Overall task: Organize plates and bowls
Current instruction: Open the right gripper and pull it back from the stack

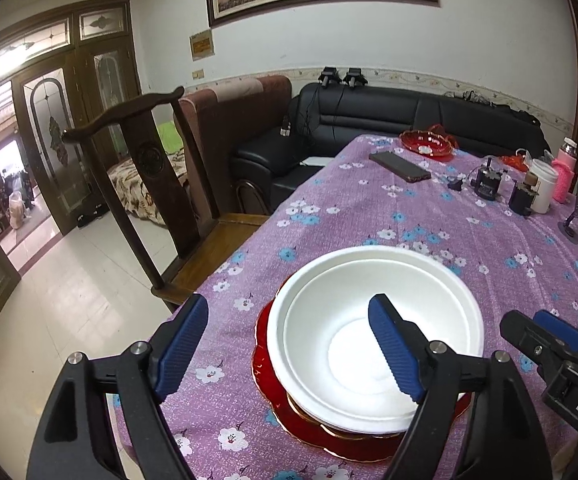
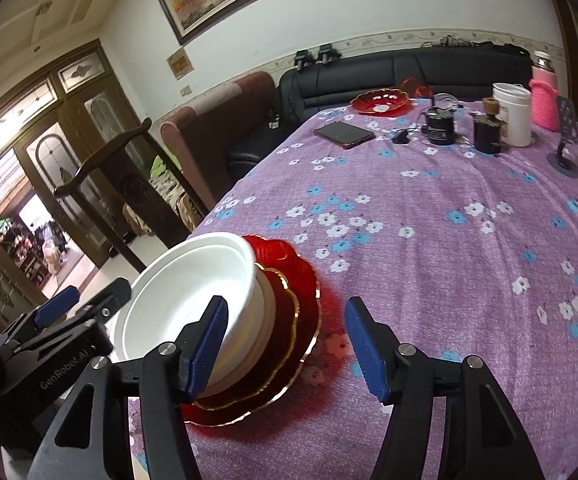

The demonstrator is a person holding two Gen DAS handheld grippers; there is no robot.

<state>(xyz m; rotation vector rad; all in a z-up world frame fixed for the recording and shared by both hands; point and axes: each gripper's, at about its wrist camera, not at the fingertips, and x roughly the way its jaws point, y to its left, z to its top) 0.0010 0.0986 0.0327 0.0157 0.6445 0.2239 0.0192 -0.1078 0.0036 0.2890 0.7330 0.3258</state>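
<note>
Two nested white bowls (image 1: 329,300) sit on a stack of red gold-rimmed plates (image 1: 261,346) near the front left edge of the purple flowered tablecloth (image 1: 369,208). My left gripper (image 1: 287,304) is open. It straddles the stack's left rim, with one blue pad left of the bowls and the other over the bowl's hollow, touching nothing. My right gripper (image 2: 285,304) is open too, at the stack's right side. Its left pad is in front of the bowls (image 2: 193,276) and its right pad is over bare cloth beside the plates (image 2: 289,264). It also shows at the right edge (image 1: 537,324) of the left wrist view.
At the far end of the table lie a red glass dish (image 2: 379,102), a dark phone (image 2: 343,134), small black jars (image 2: 439,126), a white cup (image 2: 511,112) and a pink bottle (image 2: 545,100). A wooden chair (image 1: 149,160) stands at the table's left edge, with a black sofa (image 1: 369,120) behind.
</note>
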